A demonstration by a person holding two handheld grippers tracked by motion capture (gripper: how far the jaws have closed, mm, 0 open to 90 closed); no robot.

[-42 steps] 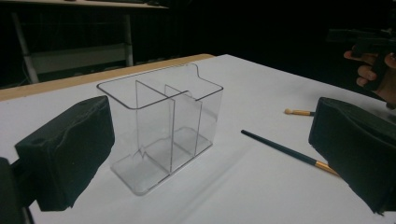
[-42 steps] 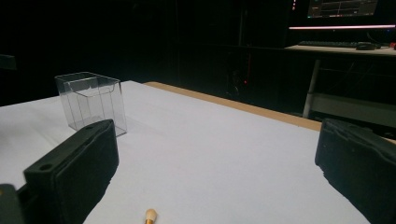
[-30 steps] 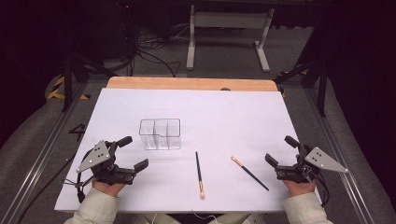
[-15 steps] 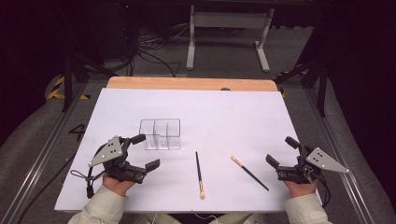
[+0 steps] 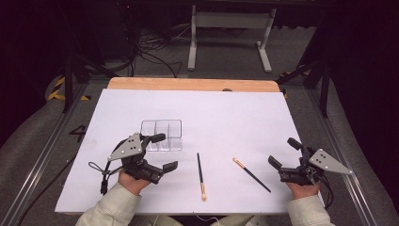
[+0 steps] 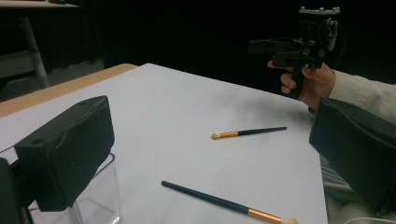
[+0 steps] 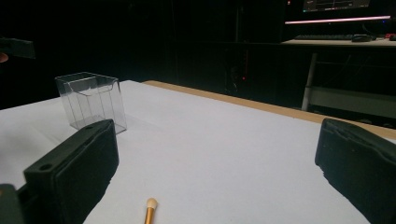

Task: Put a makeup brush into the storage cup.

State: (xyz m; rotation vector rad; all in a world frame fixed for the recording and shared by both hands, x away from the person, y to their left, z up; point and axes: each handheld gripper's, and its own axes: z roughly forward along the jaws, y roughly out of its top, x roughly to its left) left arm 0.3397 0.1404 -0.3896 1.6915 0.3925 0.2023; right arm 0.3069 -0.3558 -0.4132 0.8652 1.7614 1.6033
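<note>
Your left gripper point(image 5: 161, 152) and right gripper point(image 5: 284, 154) gape empty; both brushes point(image 5: 201, 174) lie between them, outside the clear box point(image 5: 161, 134).

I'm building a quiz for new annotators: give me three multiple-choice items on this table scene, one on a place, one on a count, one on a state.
1. Where does the clear box stand?
A. Far from both tools, at the table's back edge
B. Just beyond the left tool
C. Beside the right tool

2. How many brushes lie on the white sheet?
A. One
B. Two
C. Three

3. What state is the left tool in?
A. Open, holding nothing
B. Shut on a brush
C. Shut on the box

Answers:
1 B, the high view shows the box right past the left tool.
2 B, one brush lies near the middle, another brush to its right.
3 A, its jaws stand wide apart with nothing between them.
</note>
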